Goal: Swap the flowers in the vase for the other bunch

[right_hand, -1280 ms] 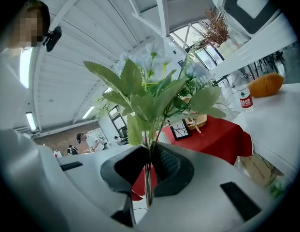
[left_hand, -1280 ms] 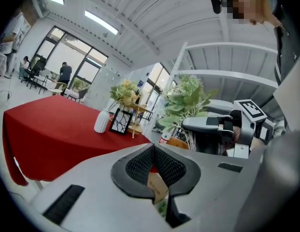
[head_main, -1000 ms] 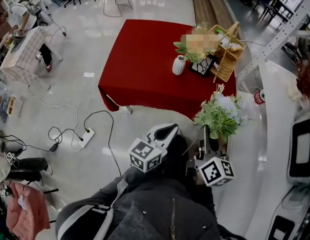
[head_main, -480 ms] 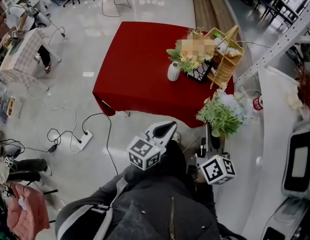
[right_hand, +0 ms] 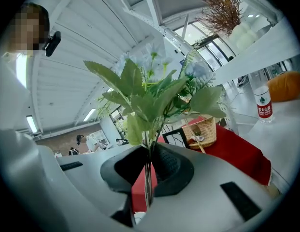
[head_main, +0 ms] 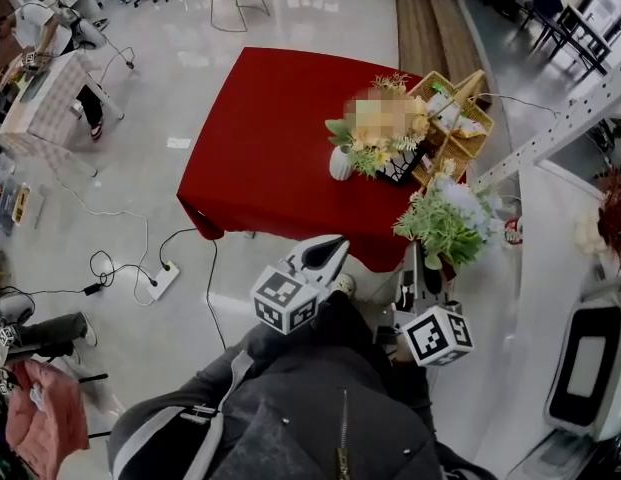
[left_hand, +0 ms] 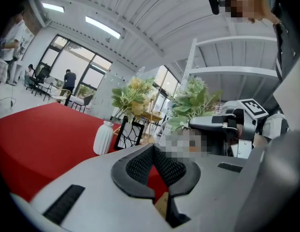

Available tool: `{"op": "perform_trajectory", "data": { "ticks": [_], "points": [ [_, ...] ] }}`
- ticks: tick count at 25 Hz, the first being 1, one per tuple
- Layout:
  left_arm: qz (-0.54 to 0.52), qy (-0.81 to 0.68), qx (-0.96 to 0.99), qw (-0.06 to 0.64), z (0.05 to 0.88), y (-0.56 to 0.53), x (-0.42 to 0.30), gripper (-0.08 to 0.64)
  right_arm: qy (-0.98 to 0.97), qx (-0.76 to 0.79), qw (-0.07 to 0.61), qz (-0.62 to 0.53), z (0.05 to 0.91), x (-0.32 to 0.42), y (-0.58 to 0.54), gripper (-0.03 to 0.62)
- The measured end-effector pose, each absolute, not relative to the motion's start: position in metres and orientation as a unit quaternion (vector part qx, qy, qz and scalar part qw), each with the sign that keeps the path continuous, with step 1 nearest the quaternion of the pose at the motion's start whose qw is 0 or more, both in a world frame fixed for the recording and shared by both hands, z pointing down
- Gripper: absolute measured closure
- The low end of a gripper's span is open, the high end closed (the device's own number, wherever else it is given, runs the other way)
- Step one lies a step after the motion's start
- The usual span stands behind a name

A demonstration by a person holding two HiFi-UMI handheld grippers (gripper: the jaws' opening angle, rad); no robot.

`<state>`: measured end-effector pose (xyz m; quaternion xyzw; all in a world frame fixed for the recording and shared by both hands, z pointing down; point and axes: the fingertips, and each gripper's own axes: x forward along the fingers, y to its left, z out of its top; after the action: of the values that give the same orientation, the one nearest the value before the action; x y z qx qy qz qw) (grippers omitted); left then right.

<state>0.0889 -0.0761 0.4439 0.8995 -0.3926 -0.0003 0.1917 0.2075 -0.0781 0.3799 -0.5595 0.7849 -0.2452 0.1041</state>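
Though partly hidden, stems (right_hand: pixel 148 182) between jaws.

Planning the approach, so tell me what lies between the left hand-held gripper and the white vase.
Between the left hand-held gripper and the white vase lies only bare red tablecloth, with nothing standing on it, as the head view shows.

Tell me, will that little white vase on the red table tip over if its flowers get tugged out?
Probably tippy: the white vase is narrow and its yellow bunch spreads far wider, so it looks top-heavy. It looks ceramic, so likely breakable if it falls. Steadying it with the shut, empty left gripper seems wise.
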Motion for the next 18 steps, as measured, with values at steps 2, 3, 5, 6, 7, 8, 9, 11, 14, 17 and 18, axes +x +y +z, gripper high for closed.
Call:
{"op": "perform_trajectory", "data": {
  "ticks": [2, 3, 5, 6, 7, 8, 9, 11, 14, 17, 18],
  "points": [
    [-0.001, -0.396, 0.899, 0.190, 0.445, -0.088, 0.093, 0.551, 0.788, -0.556, 0.105, -0.242, 0.379, 0.212, -0.090, 0.560],
    [-0.001, -0.398, 0.898, 0.188, 0.445, -0.094, 0.095, 0.551, 0.790, -0.555, 0.106, -0.240, 0.379, 0.214, -0.096, 0.560],
    [-0.001, -0.405, 0.895, 0.186, 0.445, -0.105, 0.095, 0.551, 0.791, -0.553, 0.105, -0.240, 0.378, 0.218, -0.105, 0.560],
    [-0.001, -0.409, 0.894, 0.185, 0.445, -0.110, 0.094, 0.551, 0.791, -0.552, 0.105, -0.241, 0.377, 0.220, -0.108, 0.560],
    [-0.001, -0.413, 0.892, 0.183, 0.445, -0.115, 0.093, 0.551, 0.792, -0.551, 0.105, -0.241, 0.376, 0.222, -0.112, 0.560],
    [0.000, -0.417, 0.891, 0.180, 0.444, -0.120, 0.092, 0.551, 0.793, -0.549, 0.106, -0.241, 0.374, 0.223, -0.116, 0.560],
    [0.000, -0.422, 0.889, 0.178, 0.443, -0.125, 0.091, 0.551, 0.795, -0.547, 0.108, -0.239, 0.372, 0.225, -0.120, 0.560],
    [0.000, -0.434, 0.885, 0.169, 0.441, -0.135, 0.087, 0.551, 0.802, -0.542, 0.111, -0.226, 0.364, 0.228, -0.129, 0.560],
    [-0.001, -0.451, 0.880, 0.151, 0.438, -0.149, 0.080, 0.551, 0.812, -0.537, 0.115, -0.197, 0.354, 0.233, -0.141, 0.560],
    [-0.004, -0.458, 0.879, 0.130, 0.436, -0.162, 0.073, 0.551, 0.817, -0.533, 0.122, -0.183, 0.347, 0.238, -0.147, 0.560],
    [0.000, -0.462, 0.879, 0.121, 0.437, -0.168, 0.070, 0.551, 0.819, -0.531, 0.123, -0.181, 0.346, 0.241, -0.149, 0.560]
  ]
}}
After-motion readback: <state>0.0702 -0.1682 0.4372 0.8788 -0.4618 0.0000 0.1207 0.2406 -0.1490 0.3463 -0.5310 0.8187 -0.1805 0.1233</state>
